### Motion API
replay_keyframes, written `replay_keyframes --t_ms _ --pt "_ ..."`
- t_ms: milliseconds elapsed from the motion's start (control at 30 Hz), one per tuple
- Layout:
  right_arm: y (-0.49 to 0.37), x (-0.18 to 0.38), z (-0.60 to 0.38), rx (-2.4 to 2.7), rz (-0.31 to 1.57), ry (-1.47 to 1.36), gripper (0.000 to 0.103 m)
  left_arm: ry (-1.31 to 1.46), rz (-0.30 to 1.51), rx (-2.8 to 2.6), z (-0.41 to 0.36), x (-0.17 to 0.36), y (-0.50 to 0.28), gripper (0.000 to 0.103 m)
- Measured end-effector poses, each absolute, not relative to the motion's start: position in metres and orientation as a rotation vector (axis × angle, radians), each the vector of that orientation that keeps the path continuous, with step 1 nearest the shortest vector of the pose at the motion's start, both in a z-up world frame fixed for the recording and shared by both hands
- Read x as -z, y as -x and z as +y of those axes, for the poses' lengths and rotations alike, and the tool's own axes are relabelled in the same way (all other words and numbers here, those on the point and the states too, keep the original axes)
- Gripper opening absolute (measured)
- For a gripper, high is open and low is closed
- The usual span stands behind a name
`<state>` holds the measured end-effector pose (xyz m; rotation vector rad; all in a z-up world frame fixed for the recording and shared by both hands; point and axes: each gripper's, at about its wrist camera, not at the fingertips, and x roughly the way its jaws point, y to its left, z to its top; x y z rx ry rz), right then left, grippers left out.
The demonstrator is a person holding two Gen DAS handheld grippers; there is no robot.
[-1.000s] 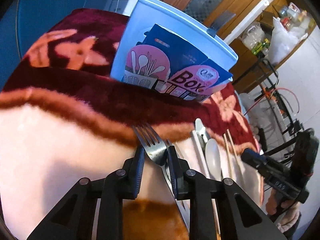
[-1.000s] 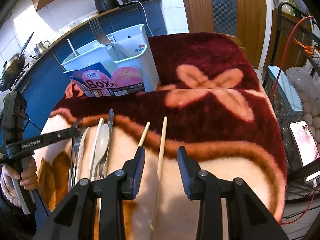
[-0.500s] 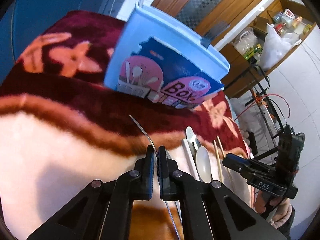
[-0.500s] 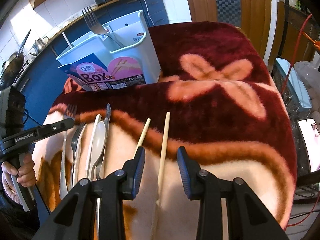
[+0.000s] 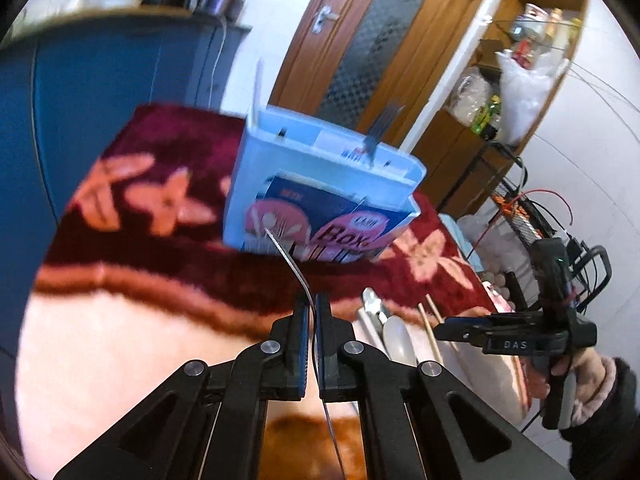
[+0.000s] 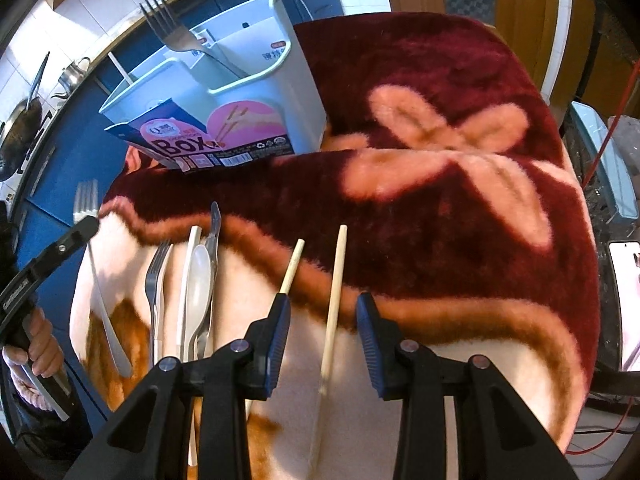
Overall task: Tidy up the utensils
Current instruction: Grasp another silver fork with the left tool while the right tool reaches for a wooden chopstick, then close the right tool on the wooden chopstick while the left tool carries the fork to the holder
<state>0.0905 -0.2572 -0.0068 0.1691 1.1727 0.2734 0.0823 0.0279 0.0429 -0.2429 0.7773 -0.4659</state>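
Blanket (image 6: 460, 208): dark maroon with peach flower shapes, cream lower area edged by a rust-brown band. Utensil box (image 6: 280, 80): pale blue, navy-and-pink label. Chopsticks (image 6: 334, 300): pale wood. Spoon (image 6: 198, 280): white. Forks (image 6: 154, 280): silver. Gripper pads (image 6: 280, 328): blue on black.

You get bright daylight and strong fisheye bending with dark corners in both views, and motion blur smears the utensil box (image 5: 320, 196) in your left view.

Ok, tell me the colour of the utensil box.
The utensil box is pale blue, clearest in the right wrist view.
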Motion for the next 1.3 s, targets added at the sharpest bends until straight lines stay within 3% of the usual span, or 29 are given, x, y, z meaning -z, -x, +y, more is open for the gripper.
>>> replay_keyframes --t_ms 133,300,367,867,1300 --pt "-0.091 0.007 -0.257 -0.266 1.164 -0.177 0.038 0.215 0.718 0.461 0.022 -0.057 -0.074 0.002" --pt "-0.083 0.011 -0.260 -0.221 1.106 -0.133 0.009 0.193 0.652 0.432 0.025 -0.073 -0.068 0.002" --pt "-0.079 0.011 -0.267 -0.219 1.093 -0.189 0.007 0.178 0.626 0.412 0.027 -0.078 -0.065 0.002" --pt "-0.036 -0.043 -0.253 -0.255 0.753 -0.202 0.006 0.159 0.425 0.349 0.037 -0.144 -0.078 0.002" --pt "-0.039 -0.064 -0.258 -0.297 0.636 -0.242 0.006 0.165 0.238 0.293 0.029 -0.194 -0.121 0.002"
